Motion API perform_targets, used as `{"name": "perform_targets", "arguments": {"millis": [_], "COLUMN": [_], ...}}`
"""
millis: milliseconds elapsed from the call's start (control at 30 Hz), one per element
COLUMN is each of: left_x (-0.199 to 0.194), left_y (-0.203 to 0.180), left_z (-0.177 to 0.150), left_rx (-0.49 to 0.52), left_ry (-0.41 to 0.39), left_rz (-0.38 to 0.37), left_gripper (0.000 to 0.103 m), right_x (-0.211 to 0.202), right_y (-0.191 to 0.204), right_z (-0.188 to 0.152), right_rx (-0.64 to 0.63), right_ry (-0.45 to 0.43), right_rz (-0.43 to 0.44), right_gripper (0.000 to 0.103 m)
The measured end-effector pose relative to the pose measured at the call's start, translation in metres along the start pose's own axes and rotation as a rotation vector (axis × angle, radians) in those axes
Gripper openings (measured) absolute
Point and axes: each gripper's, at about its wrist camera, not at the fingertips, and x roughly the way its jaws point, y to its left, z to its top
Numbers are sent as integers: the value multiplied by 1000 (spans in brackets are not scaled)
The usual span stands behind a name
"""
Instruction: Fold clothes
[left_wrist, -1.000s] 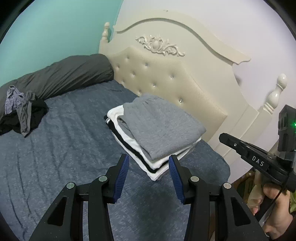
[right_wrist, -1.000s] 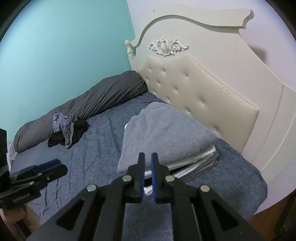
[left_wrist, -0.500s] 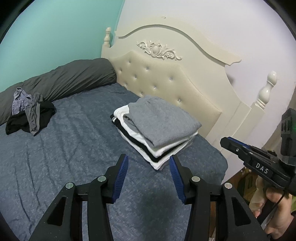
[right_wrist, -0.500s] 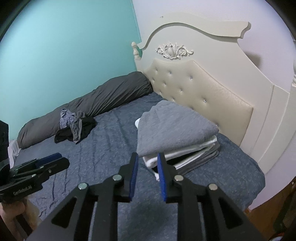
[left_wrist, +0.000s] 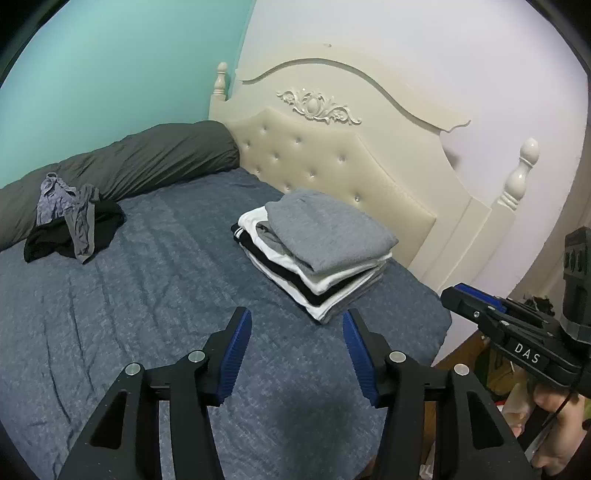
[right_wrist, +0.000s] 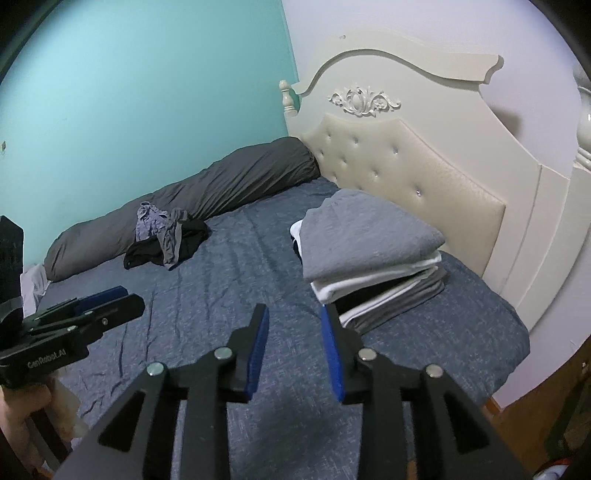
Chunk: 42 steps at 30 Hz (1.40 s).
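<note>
A neat stack of folded clothes (left_wrist: 317, 251) (right_wrist: 373, 258), grey garment on top with white, black and grey layers under it, rests on the blue bed (left_wrist: 147, 302) near the headboard. A loose heap of grey and black clothes (left_wrist: 70, 225) (right_wrist: 166, 240) lies further back by the dark bolster. My left gripper (left_wrist: 297, 332) hovers open above the bedspread, short of the stack, with nothing between its blue pads. My right gripper (right_wrist: 294, 328) is open and empty too, just left of the stack's near corner. Each gripper shows at the edge of the other's view.
A cream tufted headboard (left_wrist: 332, 162) (right_wrist: 417, 173) with a turned post (left_wrist: 521, 173) rises behind the stack. A long dark grey bolster (left_wrist: 122, 170) (right_wrist: 192, 206) lies along the teal wall. The bed's near edge drops to a wooden floor (right_wrist: 532, 417) on the right.
Both grippers have drawn back from the stack, which now looks smaller and farther off. The right gripper went from nearly shut to open; the left stayed open.
</note>
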Motion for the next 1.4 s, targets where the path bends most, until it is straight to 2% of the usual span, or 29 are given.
{"name": "perform_targets", "arguments": {"millis": [367, 833, 1400], "left_x": [-30, -64, -93], "left_y": [5, 13, 17], "left_z": [-17, -41, -61], "left_rx": [11, 25, 22], "left_ry": [-10, -31, -51], "left_rz": [13, 35, 39], "left_gripper": [61, 67, 76], "right_x": [-19, -48, -67], "right_y": [16, 32, 44], "right_z": [-22, -48, -68], "right_rx": [18, 4, 17], "right_ry": [7, -8, -24], "right_rz": [13, -11, -25], "right_gripper": [31, 49, 51]}}
